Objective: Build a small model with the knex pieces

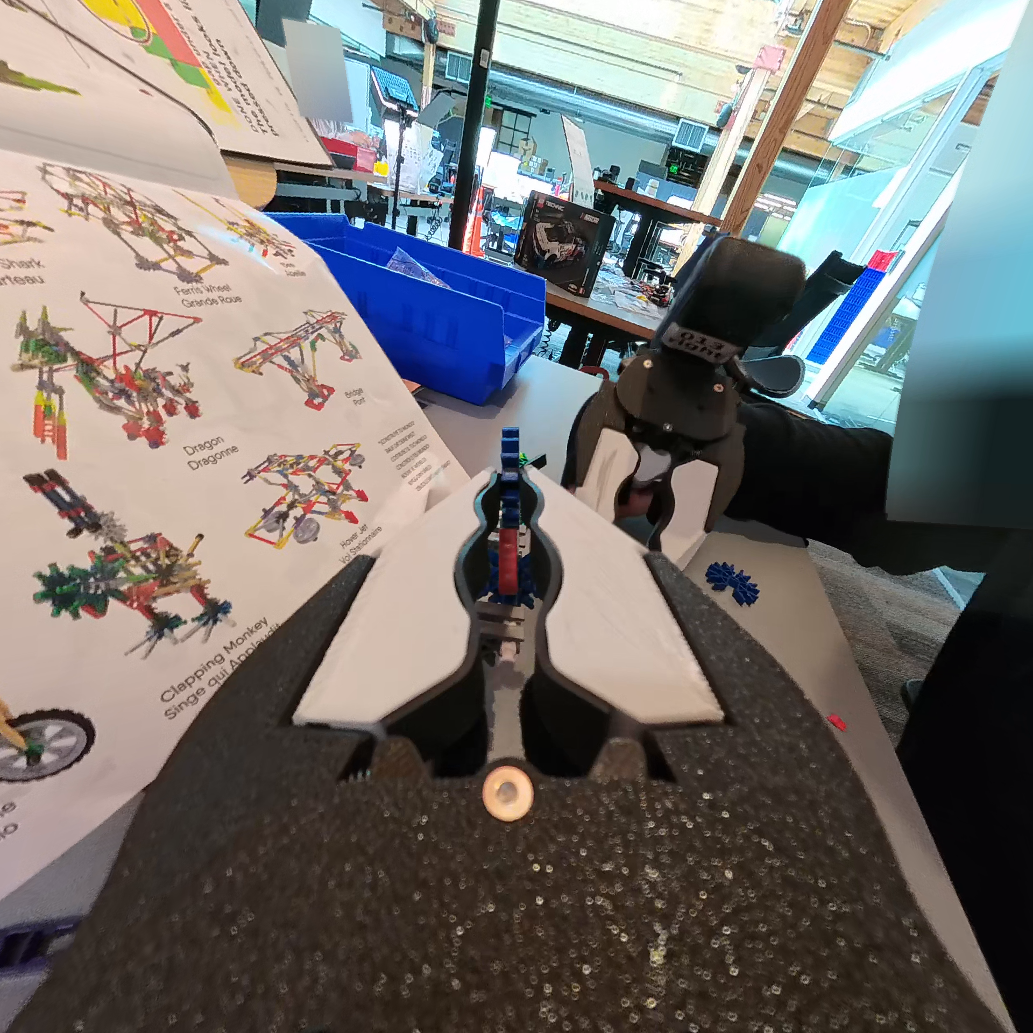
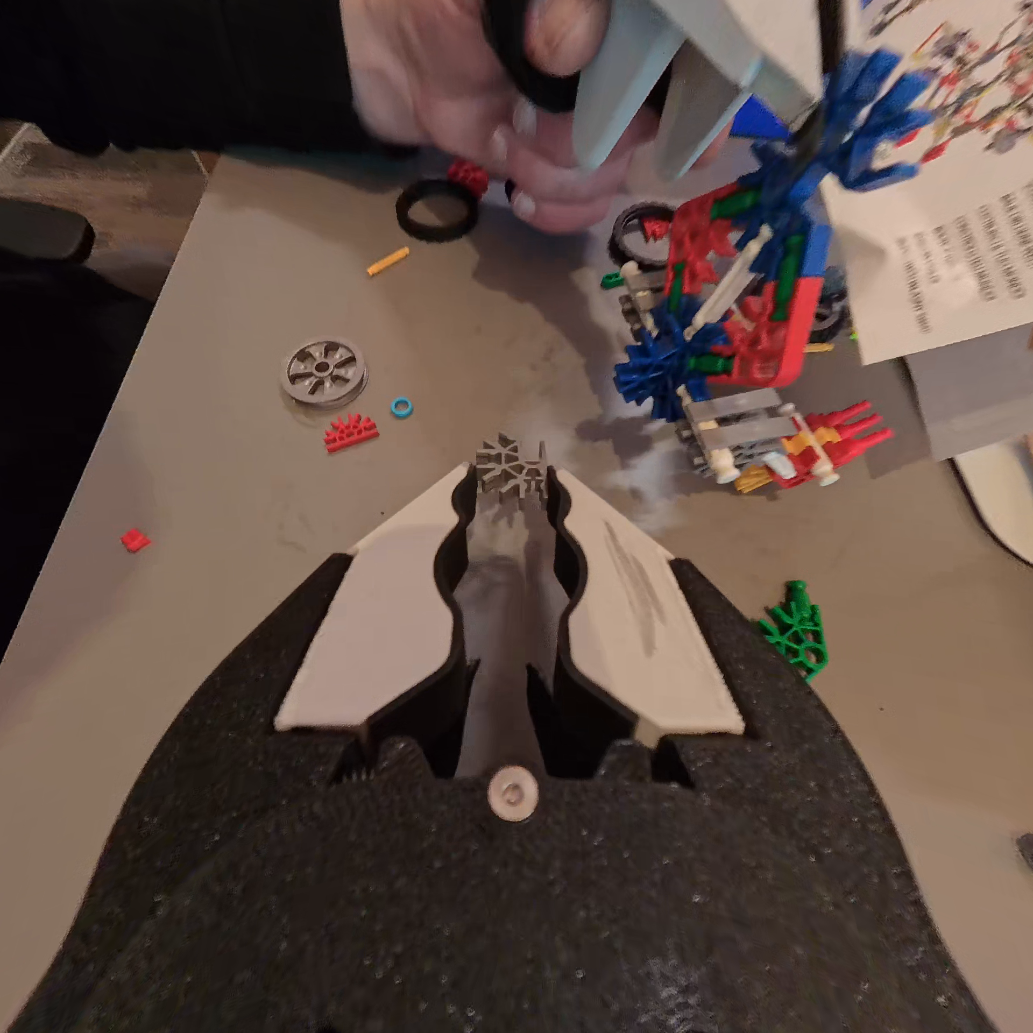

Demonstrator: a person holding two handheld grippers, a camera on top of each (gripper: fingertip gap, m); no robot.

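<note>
My left gripper (image 1: 510, 481) is shut on a colourful rod-and-connector toy model (image 1: 507, 550), gripping it at a blue connector. In the right wrist view the model (image 2: 743, 313) hangs tilted with its lower end near the grey table (image 2: 503, 313), and the left gripper (image 2: 794, 106) holds its top, with a hand behind it. My right gripper (image 2: 510, 475) is shut on a small grey connector piece (image 2: 497, 461) just above the table, left of the model. In the left wrist view the right gripper (image 1: 651, 492) is close by on the right.
Loose parts lie on the table: a grey wheel hub (image 2: 324, 372), black tyre (image 2: 436, 209), red connector (image 2: 351, 433), cyan ring (image 2: 401, 407), orange rod (image 2: 388, 261), green connector (image 2: 796, 634), blue connector (image 1: 732, 584). An instruction sheet (image 1: 167, 419) and a blue bin (image 1: 447, 313) are at left.
</note>
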